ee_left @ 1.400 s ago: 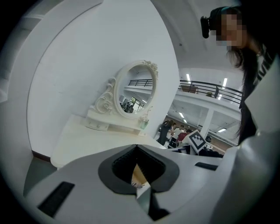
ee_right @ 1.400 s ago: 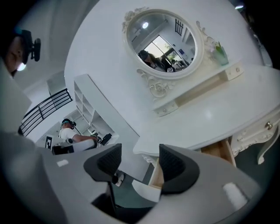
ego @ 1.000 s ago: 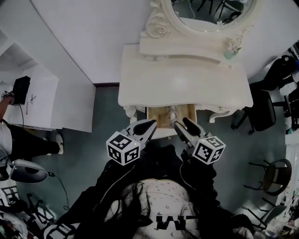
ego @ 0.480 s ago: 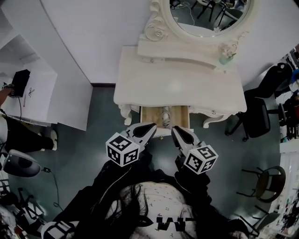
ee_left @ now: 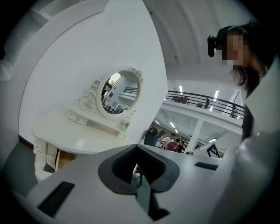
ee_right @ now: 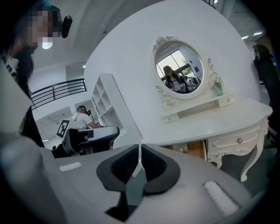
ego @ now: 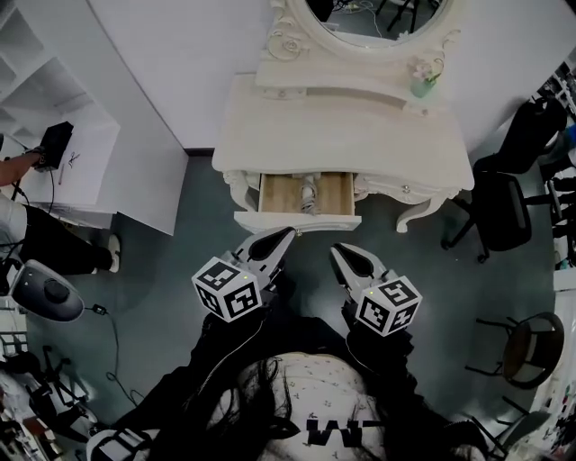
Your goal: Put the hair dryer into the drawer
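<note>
The white dressing table (ego: 342,135) has its middle drawer (ego: 297,221) pulled open. Inside, on the wooden bottom, lies a pale hair dryer (ego: 309,193). Both grippers hover in front of the drawer, apart from it and level with each other. My left gripper (ego: 288,232) is shut and holds nothing. The jaws of my right gripper (ego: 336,251) are closing, tips nearly together, with nothing between them. The left gripper view shows its shut tips (ee_left: 137,146) before the table (ee_left: 74,135). In the right gripper view the tips (ee_right: 140,146) meet before the open drawer (ee_right: 194,148).
An oval mirror (ego: 369,18) stands at the table's back. A black office chair (ego: 504,216) is to the right, another chair (ego: 526,338) nearer. At the left are a white desk (ego: 72,162), a seated person (ego: 27,234) and a grey machine (ego: 45,290).
Both grippers have drawn back from the drawer toward my body, leaving floor between them and its front. The right gripper's jaws have come together. The drawer stays open.
</note>
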Demonstrator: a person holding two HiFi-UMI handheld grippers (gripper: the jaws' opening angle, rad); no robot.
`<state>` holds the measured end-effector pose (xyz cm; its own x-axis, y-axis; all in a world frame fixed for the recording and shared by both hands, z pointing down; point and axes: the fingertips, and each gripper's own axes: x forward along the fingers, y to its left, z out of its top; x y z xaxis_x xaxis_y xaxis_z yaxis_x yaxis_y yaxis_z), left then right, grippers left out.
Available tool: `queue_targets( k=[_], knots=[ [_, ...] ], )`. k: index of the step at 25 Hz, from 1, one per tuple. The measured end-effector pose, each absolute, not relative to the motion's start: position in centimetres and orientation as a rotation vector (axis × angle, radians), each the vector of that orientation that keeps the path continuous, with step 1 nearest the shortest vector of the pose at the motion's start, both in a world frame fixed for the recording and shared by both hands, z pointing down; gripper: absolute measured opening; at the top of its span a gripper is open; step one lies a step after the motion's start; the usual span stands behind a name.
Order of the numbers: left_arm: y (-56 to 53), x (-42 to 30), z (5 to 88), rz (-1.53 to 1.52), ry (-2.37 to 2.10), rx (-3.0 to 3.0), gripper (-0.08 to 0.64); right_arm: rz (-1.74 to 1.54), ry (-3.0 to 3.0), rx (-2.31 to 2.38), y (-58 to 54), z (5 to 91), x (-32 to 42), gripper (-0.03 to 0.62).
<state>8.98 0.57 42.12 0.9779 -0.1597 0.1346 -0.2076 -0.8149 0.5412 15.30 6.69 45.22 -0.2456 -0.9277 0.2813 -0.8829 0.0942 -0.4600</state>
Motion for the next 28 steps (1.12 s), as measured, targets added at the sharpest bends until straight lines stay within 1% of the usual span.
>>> queue_targets(
  k=[6,11,21,26,28],
  knots=[
    [7.0,8.4,43.4,0.183,-0.32,2.54,-0.016,-0.892,2.287,-1.832,12.9,46.7,14.7,0.025],
    [10.5,7.5,43.1,0.253,-0.324,2.56,-0.017,-0.902,2.283,-1.793,15.2,47.1,13.3,0.025],
    [13.5,4.8,43.6,0.289,-0.342,2.547,-0.017,-0.934,2.3,-1.749,17.3,47.7,10.3,0.025],
    [14.1,2.1,43.8,0.285,-0.342,2.545,-0.016,-0.937,2.319,-1.763,17.3,47.9,8.0,0.025],
    [14.5,0.6,43.9,0.285,-0.343,2.545,-0.017,-0.938,2.321,-1.771,17.3,48.1,6.7,0.012]
  ],
)
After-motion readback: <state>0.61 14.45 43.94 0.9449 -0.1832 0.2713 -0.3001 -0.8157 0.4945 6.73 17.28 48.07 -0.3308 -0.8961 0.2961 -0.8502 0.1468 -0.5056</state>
